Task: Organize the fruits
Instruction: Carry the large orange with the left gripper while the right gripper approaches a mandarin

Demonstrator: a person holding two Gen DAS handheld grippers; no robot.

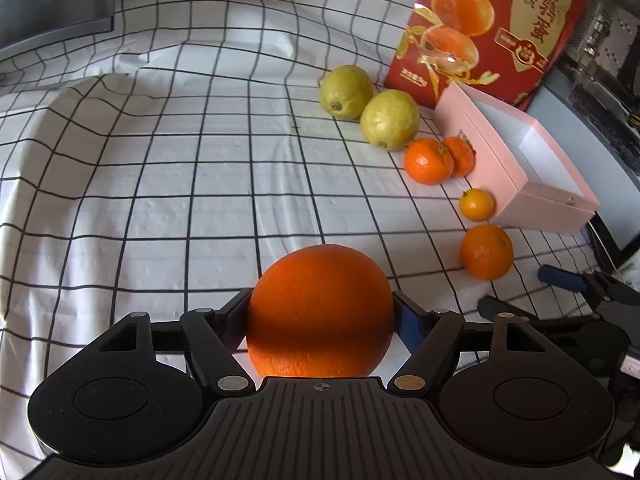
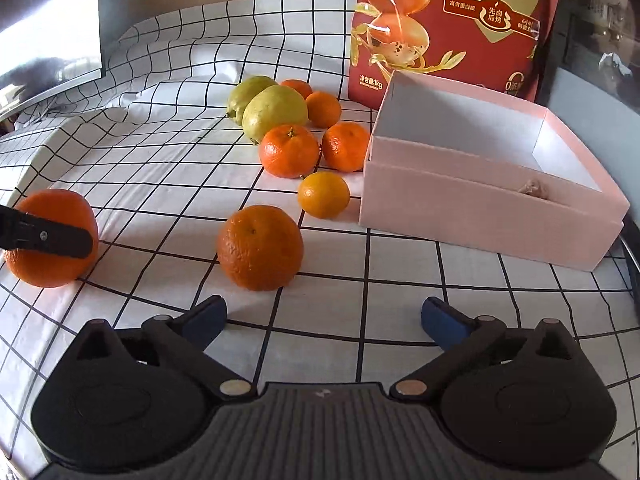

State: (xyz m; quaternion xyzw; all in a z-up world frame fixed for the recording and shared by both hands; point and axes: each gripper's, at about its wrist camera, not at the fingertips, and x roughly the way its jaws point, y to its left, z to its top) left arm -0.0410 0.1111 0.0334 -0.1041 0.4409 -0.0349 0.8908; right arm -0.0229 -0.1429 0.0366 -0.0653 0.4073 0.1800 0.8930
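White cloth with a black grid covers the whole surface, creased toward the back, and on it we see our left gripper with a large orange sitting between its fingers. The fingers flank the fruit closely on both sides, but we cannot tell whether the pads actually press on it; in the right wrist view one black finger lies across the side of that orange, which rests on the cloth. Our right gripper is spread wide with only bare cloth between its blue-padded tips. Just ahead of it sits a dimpled orange, and beyond that a small yellow-orange citrus close to the pink box. The box stands open, white inside, with no fruit visible in it. Farther back, two mandarins lie side by side near the box's corner, two green-yellow pears lie touching each other behind them, and two more small oranges sit beside the pears. A red printed bag stands upright behind the box.
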